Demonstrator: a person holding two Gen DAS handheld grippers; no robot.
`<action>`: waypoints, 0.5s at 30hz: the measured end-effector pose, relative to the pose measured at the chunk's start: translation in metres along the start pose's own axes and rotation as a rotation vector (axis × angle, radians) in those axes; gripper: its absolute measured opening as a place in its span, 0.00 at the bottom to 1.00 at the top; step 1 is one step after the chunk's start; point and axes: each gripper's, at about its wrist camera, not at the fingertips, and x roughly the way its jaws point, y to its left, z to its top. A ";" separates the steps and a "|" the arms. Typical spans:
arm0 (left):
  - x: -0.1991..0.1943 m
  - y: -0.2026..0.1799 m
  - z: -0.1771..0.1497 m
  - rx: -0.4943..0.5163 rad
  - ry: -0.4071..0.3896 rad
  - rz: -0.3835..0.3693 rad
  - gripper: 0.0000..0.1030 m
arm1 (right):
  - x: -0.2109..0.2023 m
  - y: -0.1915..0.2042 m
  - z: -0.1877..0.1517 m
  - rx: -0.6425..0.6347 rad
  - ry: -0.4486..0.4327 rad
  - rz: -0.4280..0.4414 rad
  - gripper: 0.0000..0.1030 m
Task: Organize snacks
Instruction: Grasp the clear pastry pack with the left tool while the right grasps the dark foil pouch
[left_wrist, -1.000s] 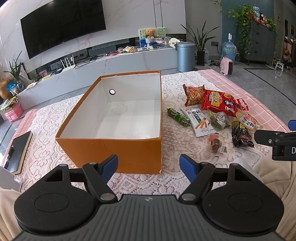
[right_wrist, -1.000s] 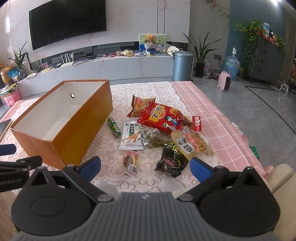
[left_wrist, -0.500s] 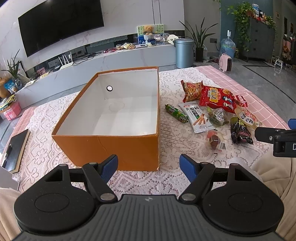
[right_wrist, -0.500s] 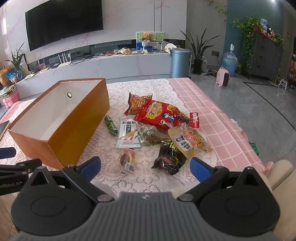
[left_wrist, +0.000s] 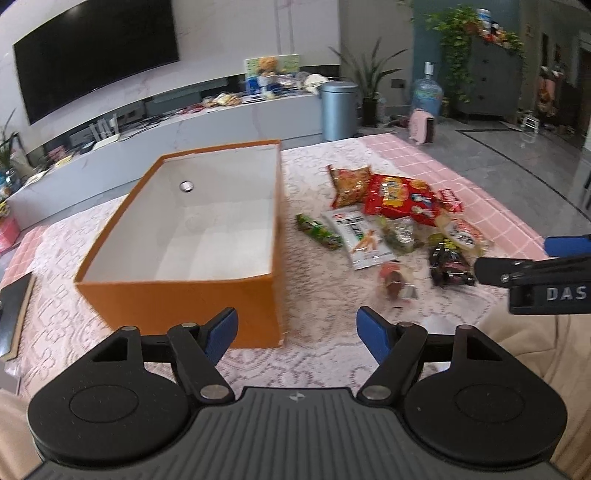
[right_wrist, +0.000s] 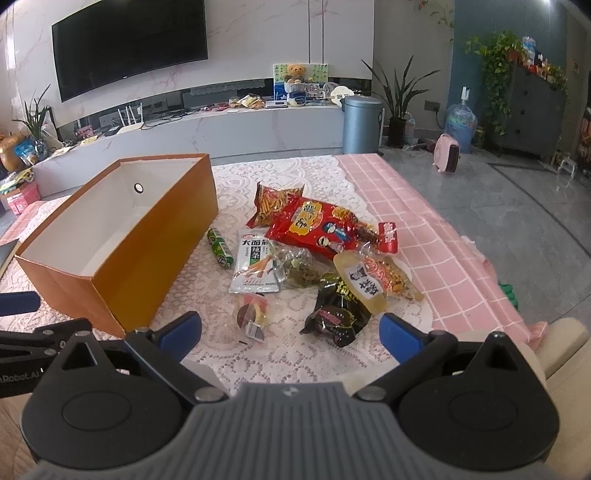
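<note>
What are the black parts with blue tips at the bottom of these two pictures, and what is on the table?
They are hand-held tongs: a person carries one in each hand, with a camera on each looking forward along its fingers. One picture is from the left tongs, the other from the right tongs. Both are open and hold nothing; the left jaws have just been closing slightly, with nothing between them. On the white lace tablecloth stands an empty orange cardboard box. Beside it lies a pile of snack packets, among them a large red crisp bag, a green wrapped stick and a black shiny packet.
</note>
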 end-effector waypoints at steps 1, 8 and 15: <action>0.001 -0.003 0.001 0.011 0.001 -0.010 0.79 | 0.001 -0.003 -0.001 0.009 0.004 0.002 0.96; 0.018 -0.017 0.012 0.036 0.049 -0.117 0.31 | 0.012 -0.023 -0.002 0.050 0.025 -0.017 0.71; 0.049 -0.029 0.039 -0.006 0.098 -0.243 0.52 | 0.031 -0.050 0.000 0.135 0.053 -0.026 0.66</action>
